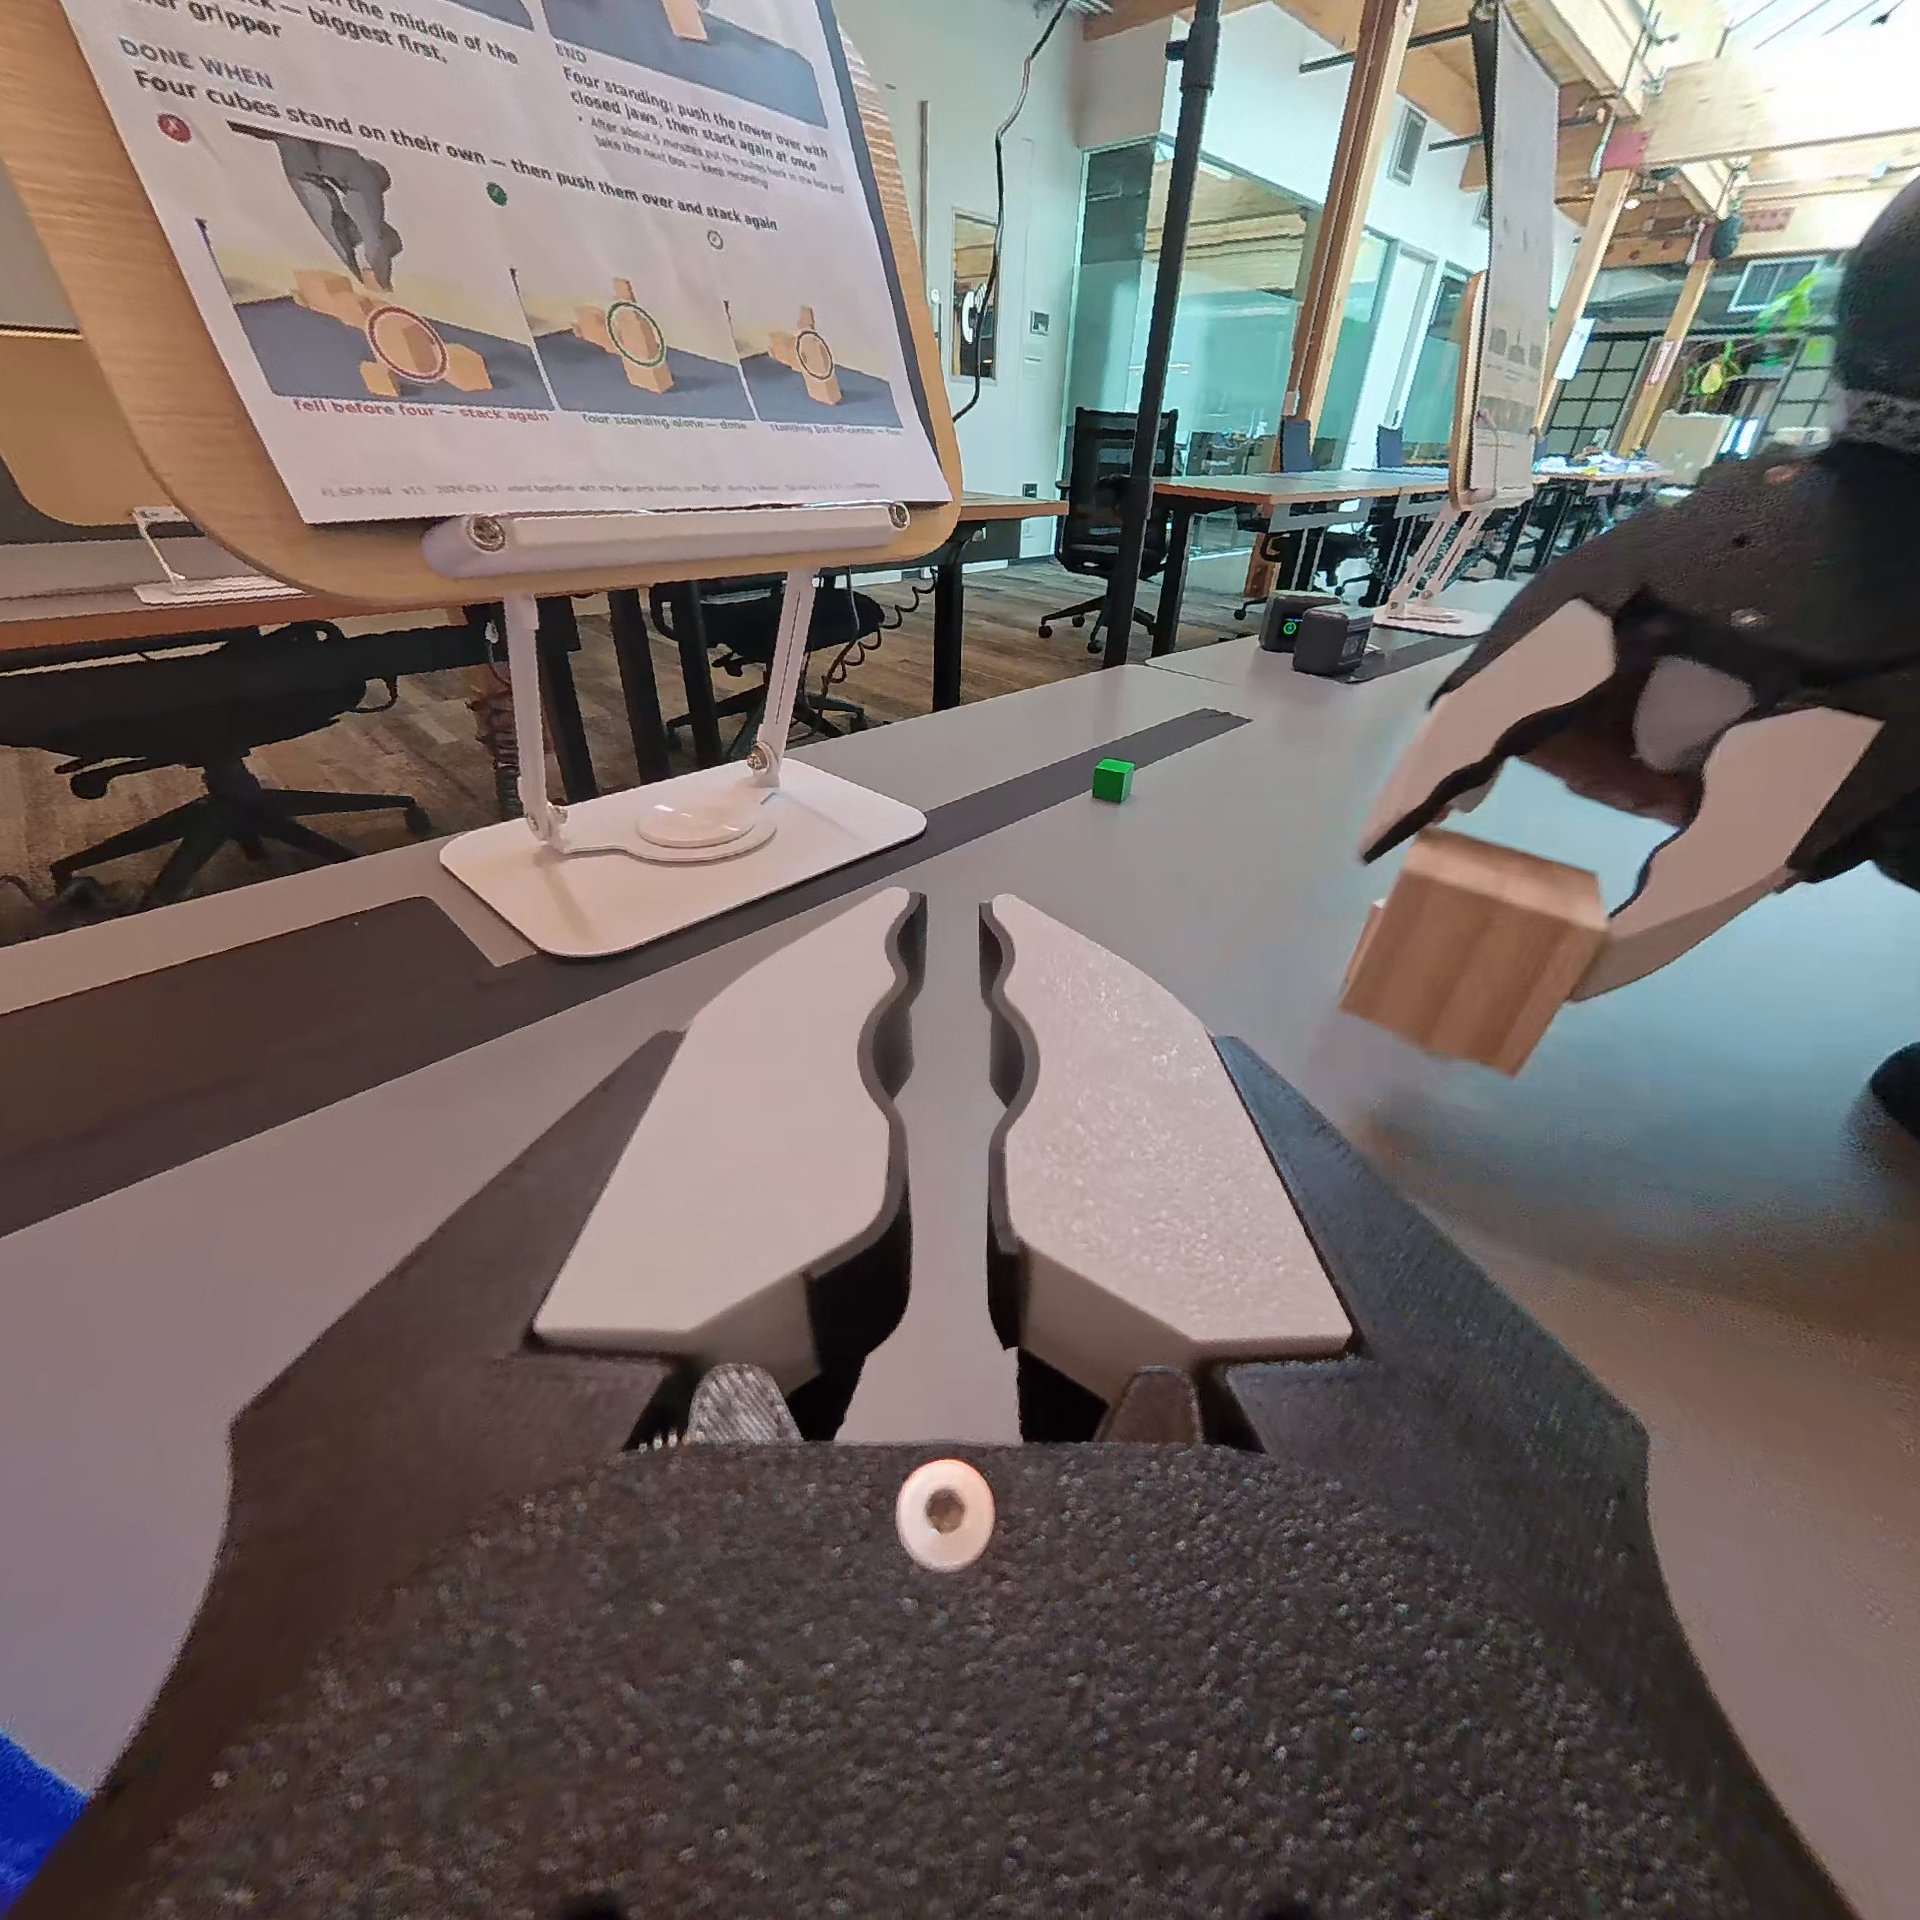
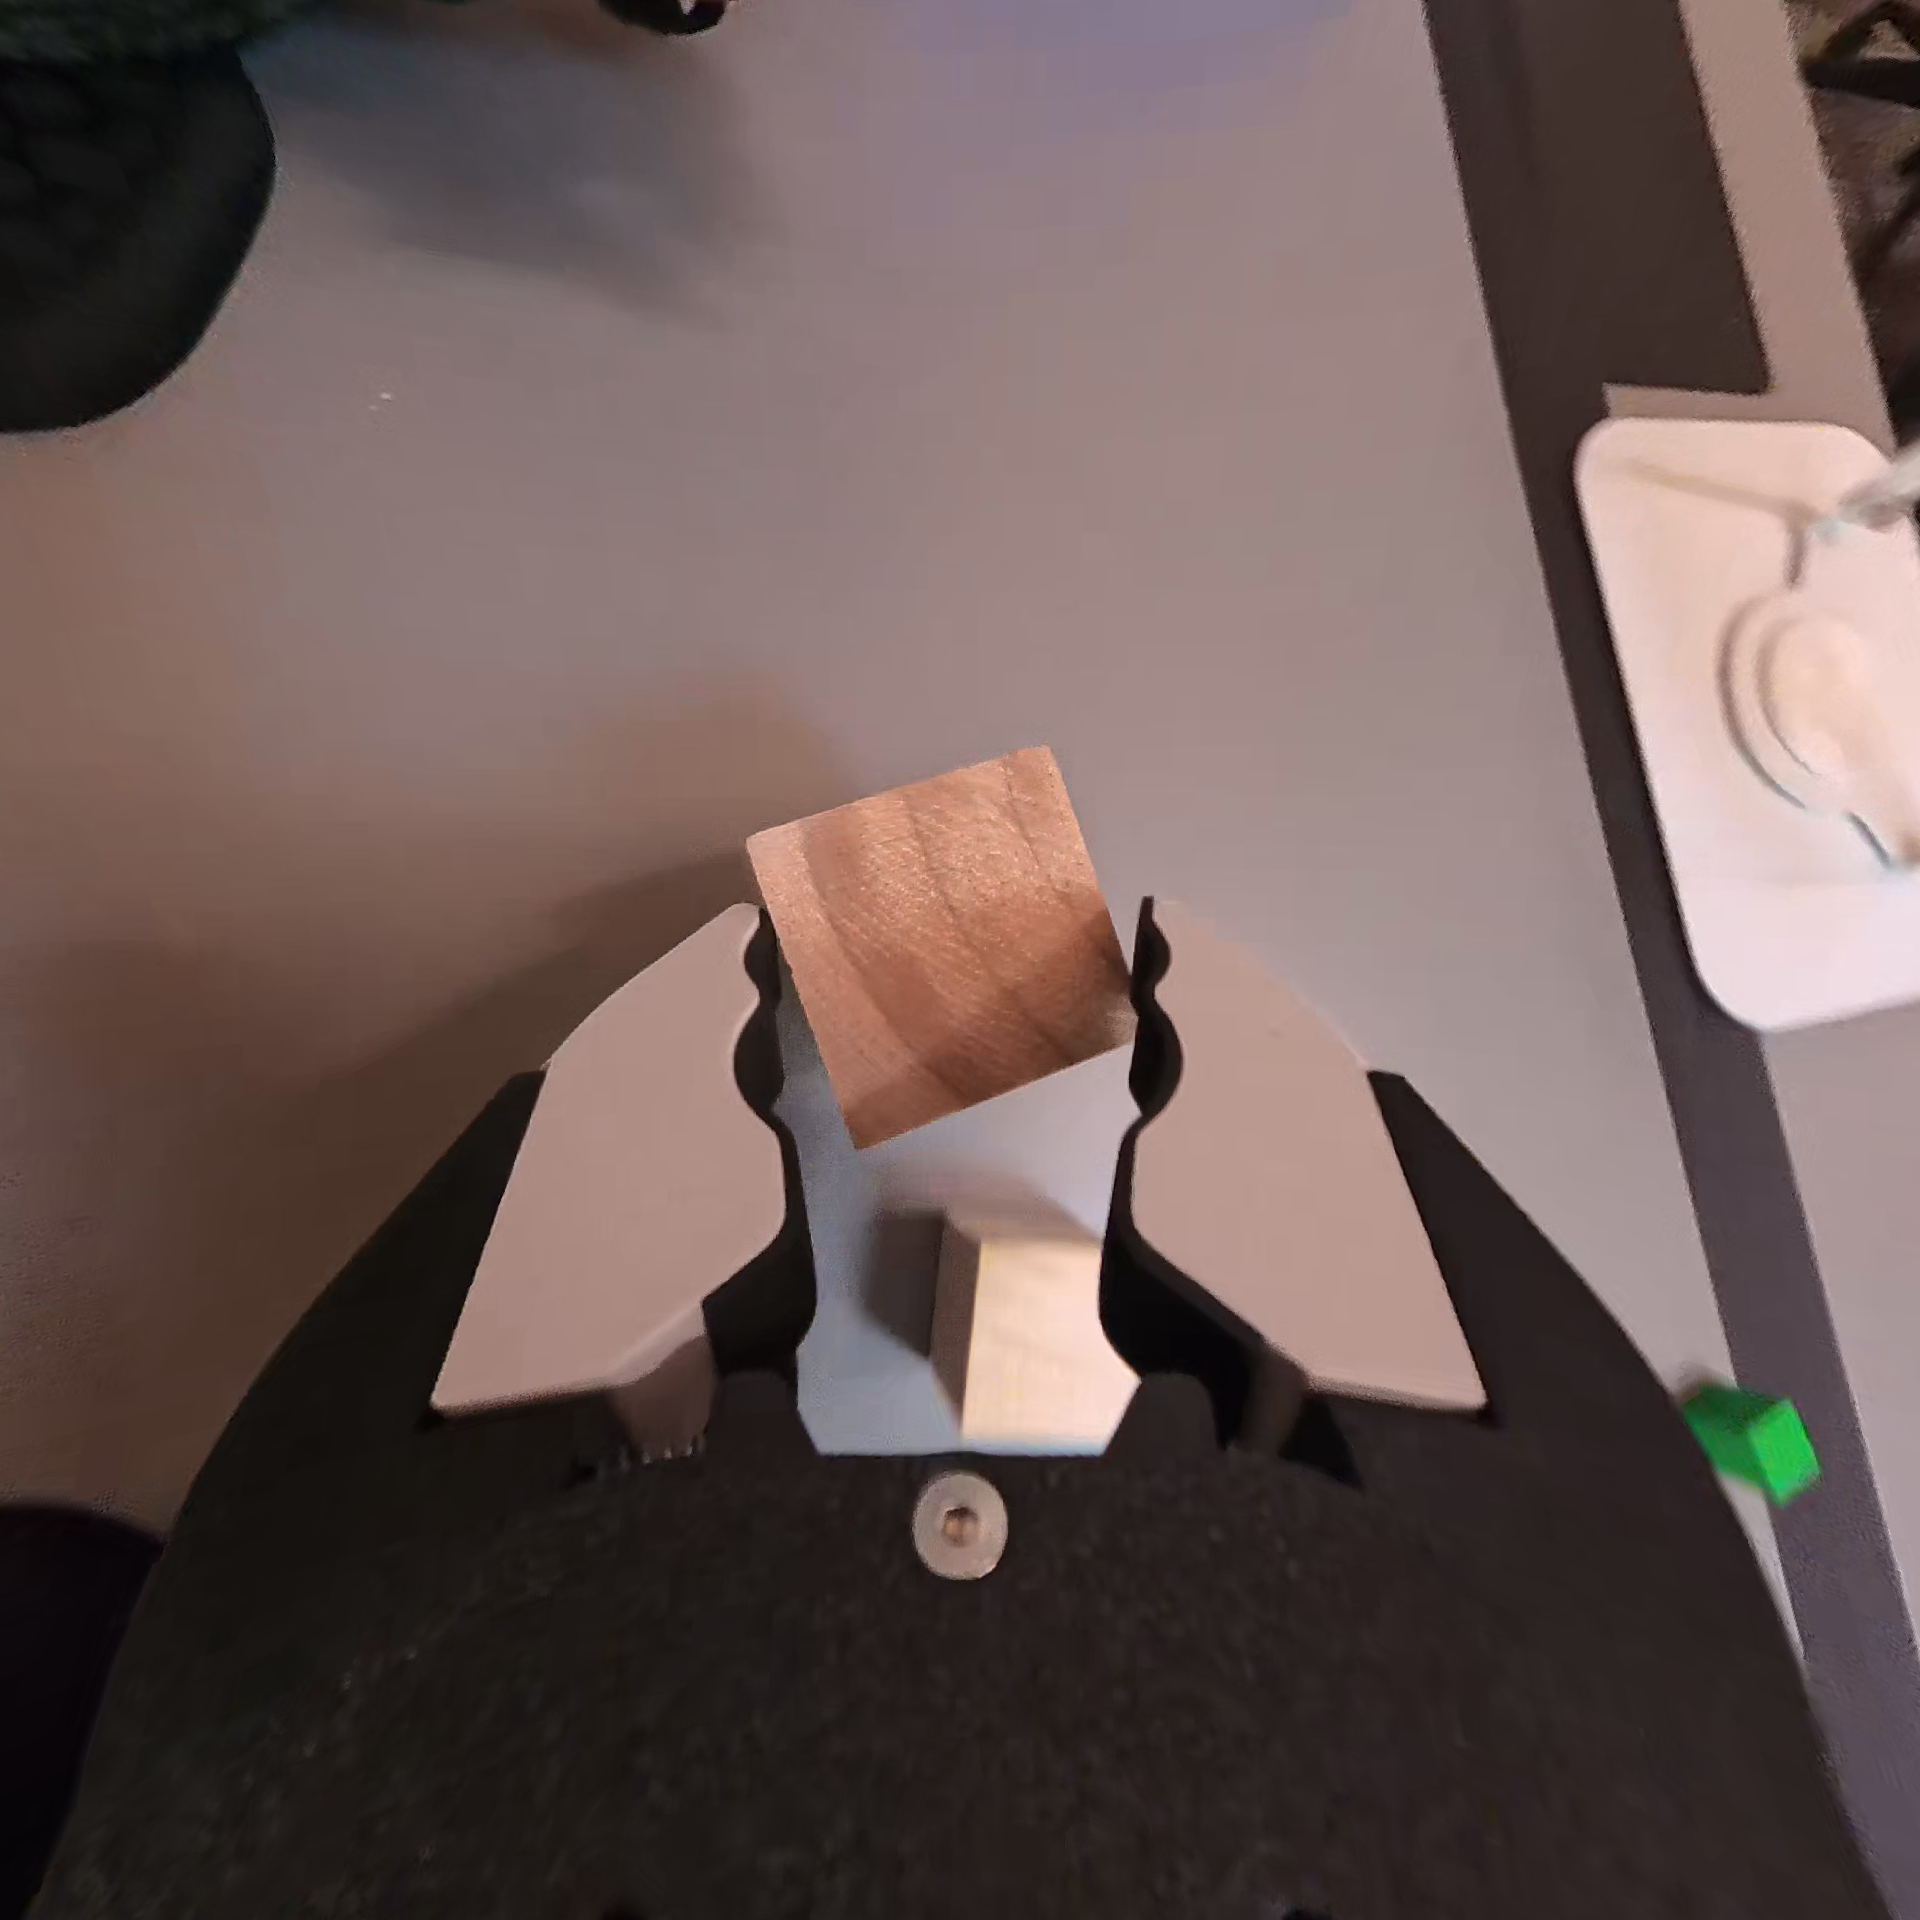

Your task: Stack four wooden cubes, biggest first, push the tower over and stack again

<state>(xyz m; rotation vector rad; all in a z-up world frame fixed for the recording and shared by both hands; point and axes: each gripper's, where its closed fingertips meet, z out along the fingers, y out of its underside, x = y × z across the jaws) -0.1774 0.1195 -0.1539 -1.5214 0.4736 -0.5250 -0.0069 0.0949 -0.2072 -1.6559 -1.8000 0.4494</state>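
My right gripper (image 2: 951,914) is shut on a light wooden cube (image 2: 935,945), which sits turned askew between the pads so that its corners meet both fingers. In the left wrist view this gripper (image 1: 1481,920) holds the cube (image 1: 1475,966) a little above the grey table (image 1: 1455,1351), at the right. A second wooden cube (image 2: 1023,1340) lies on the table under the right gripper. My left gripper (image 1: 951,914) is low over the table; its jaws stand a narrow gap apart with nothing between them.
A small green cube (image 1: 1113,779) sits on a dark strip (image 1: 997,805) at the table's far side. A white stand base (image 1: 686,862) carries a printed sheet (image 1: 520,260). Small black devices (image 1: 1314,629) stand farther back. A dark object (image 2: 104,239) lies at the right wrist view's upper left.
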